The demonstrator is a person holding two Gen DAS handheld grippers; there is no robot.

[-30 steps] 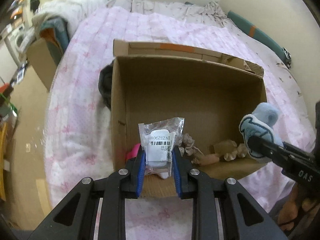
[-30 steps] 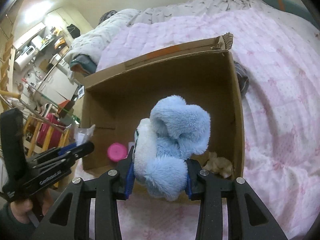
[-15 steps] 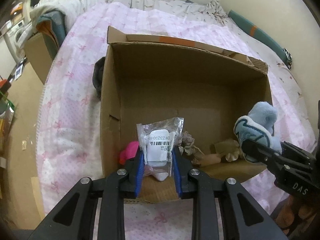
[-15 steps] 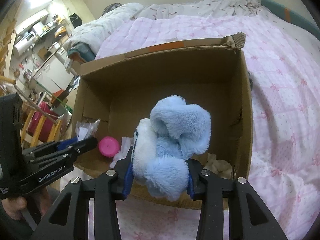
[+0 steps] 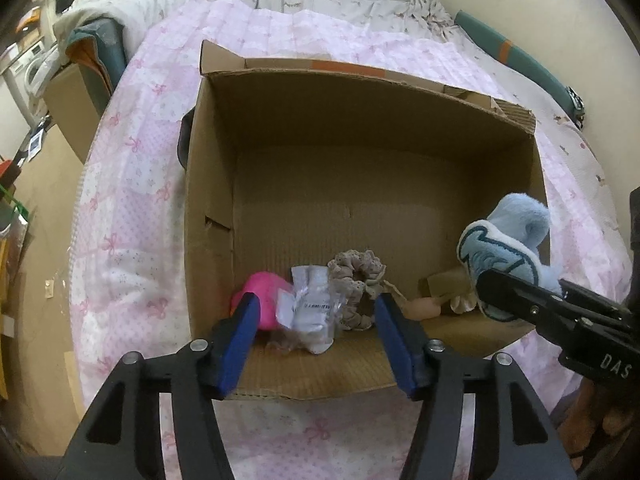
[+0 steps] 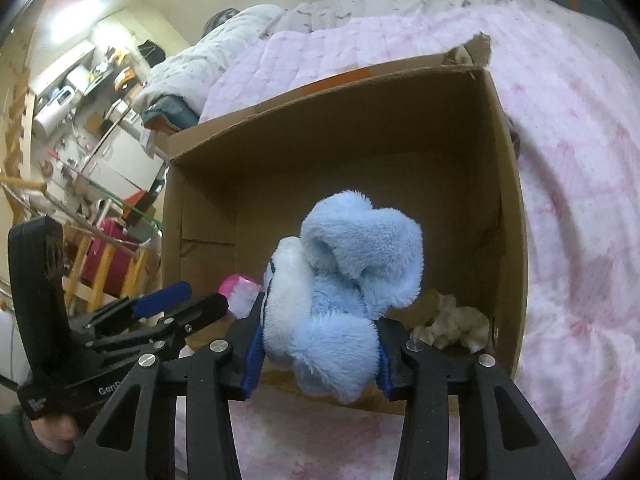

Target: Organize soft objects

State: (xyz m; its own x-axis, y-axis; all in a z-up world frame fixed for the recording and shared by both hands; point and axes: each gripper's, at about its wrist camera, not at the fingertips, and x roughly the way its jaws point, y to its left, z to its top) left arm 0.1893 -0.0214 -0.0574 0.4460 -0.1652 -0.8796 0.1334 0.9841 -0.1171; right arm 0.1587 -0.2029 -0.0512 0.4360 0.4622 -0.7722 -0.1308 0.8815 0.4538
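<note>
We see our left tool [image 5: 314, 338] released, its jaws wide apart above the near edge of the cardboard box [image 5: 280, 120] on the bed [image 5: 132, 184]. The plastic packet [image 5: 310, 308] lies inside the box, between a pink object [image 5: 262, 294] and a beige scrunchie [image 5: 358, 280]. Our right tool [image 6: 320, 356] is grasping the blue plush toy [image 6: 348, 272] over the box's near edge.

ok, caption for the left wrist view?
Open left gripper above a plastic packet in the cardboard box; right gripper holds a blue plush toy.
</note>
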